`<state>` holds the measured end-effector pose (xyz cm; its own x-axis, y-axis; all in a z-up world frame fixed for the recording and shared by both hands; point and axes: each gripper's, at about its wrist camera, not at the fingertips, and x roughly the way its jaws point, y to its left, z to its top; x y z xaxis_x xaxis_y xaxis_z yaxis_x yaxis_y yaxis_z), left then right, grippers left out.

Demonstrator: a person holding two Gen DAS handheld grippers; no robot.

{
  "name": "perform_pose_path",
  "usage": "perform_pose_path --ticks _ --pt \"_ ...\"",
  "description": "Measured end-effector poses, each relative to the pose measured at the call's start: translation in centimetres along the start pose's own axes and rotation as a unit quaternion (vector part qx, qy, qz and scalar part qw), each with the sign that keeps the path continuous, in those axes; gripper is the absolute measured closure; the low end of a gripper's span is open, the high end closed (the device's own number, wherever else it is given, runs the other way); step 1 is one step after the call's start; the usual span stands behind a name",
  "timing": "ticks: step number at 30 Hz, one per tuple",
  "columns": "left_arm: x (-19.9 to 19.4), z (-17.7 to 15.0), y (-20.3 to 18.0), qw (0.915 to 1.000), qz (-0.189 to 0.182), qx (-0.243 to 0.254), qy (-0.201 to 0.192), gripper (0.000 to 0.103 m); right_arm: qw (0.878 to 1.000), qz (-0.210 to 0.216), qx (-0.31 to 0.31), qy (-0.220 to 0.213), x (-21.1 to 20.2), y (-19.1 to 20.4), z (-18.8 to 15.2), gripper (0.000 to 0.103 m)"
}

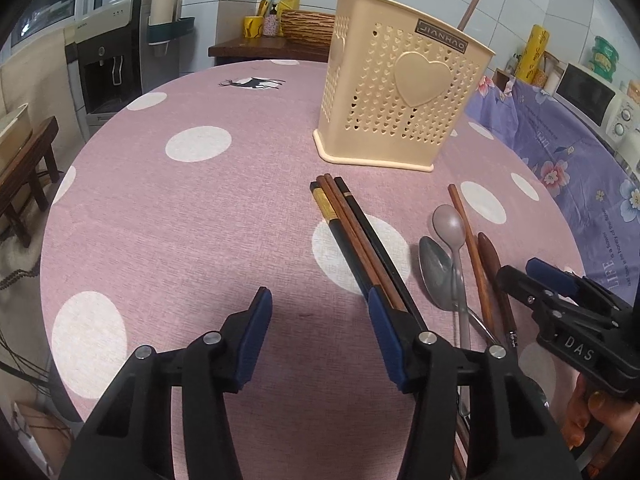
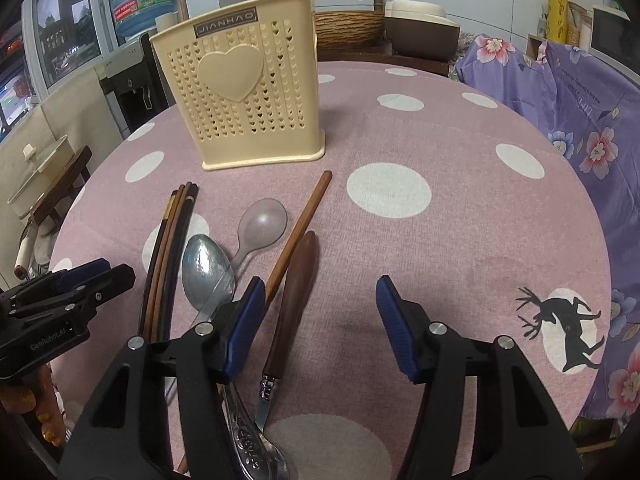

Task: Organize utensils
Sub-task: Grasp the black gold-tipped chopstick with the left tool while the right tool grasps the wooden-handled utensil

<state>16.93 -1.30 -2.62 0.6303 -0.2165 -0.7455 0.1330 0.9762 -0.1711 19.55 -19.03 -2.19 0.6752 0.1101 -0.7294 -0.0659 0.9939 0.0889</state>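
Note:
A cream perforated utensil holder (image 1: 396,92) with a heart stands on the pink dotted table; it also shows in the right wrist view (image 2: 244,96), with wooden sticks poking out of its top. In front of it lie a bundle of dark chopsticks (image 1: 360,240) (image 2: 168,248), a metal spoon (image 1: 440,276) (image 2: 206,272), a translucent plastic spoon (image 1: 450,224) (image 2: 262,224), a single wooden chopstick (image 2: 304,224) and a wooden-handled knife (image 2: 294,300). My left gripper (image 1: 316,308) is open, low over the table, left of the chopsticks. My right gripper (image 2: 320,300) is open above the knife handle.
A water dispenser (image 1: 108,68) and a wooden stool (image 1: 28,168) stand to the left of the table. A purple floral cloth (image 2: 580,120) covers furniture on the right, with a microwave (image 1: 592,96) on it. A wicker basket (image 2: 348,28) sits behind the table.

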Motion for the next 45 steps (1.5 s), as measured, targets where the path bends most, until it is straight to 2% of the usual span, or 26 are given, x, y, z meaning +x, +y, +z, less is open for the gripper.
perform_pose_path --ticks 6,12,18,24,32,40,45 --pt "0.3 -0.2 -1.4 0.9999 0.004 0.015 0.0 0.053 1.0 -0.004 0.003 0.004 0.3 0.1 -0.5 0.045" --pt "0.4 -0.5 -2.5 0.9978 0.044 0.049 -0.007 0.053 1.0 -0.016 -0.006 0.005 0.5 0.3 -0.8 0.045" --pt "0.0 -0.4 -0.4 0.9986 0.043 0.031 -0.001 0.053 1.0 -0.022 0.004 0.003 0.2 -0.7 -1.1 0.046" --pt "-0.1 0.2 0.4 0.9991 0.041 0.008 0.001 0.053 1.0 -0.01 0.016 0.005 0.2 -0.9 -0.8 0.046" --pt "0.9 1.2 0.2 0.9991 0.042 0.004 0.004 0.053 1.0 -0.005 0.027 0.011 0.7 -0.5 -0.5 0.066" --pt "1.5 1.9 0.4 0.9986 0.053 0.005 0.003 0.054 0.999 -0.033 -0.005 0.016 1.8 1.8 0.3 0.084" --pt "1.6 2.2 0.9 0.9983 0.058 0.002 0.004 0.06 0.999 -0.031 -0.028 0.014 2.1 2.4 0.6 0.087"
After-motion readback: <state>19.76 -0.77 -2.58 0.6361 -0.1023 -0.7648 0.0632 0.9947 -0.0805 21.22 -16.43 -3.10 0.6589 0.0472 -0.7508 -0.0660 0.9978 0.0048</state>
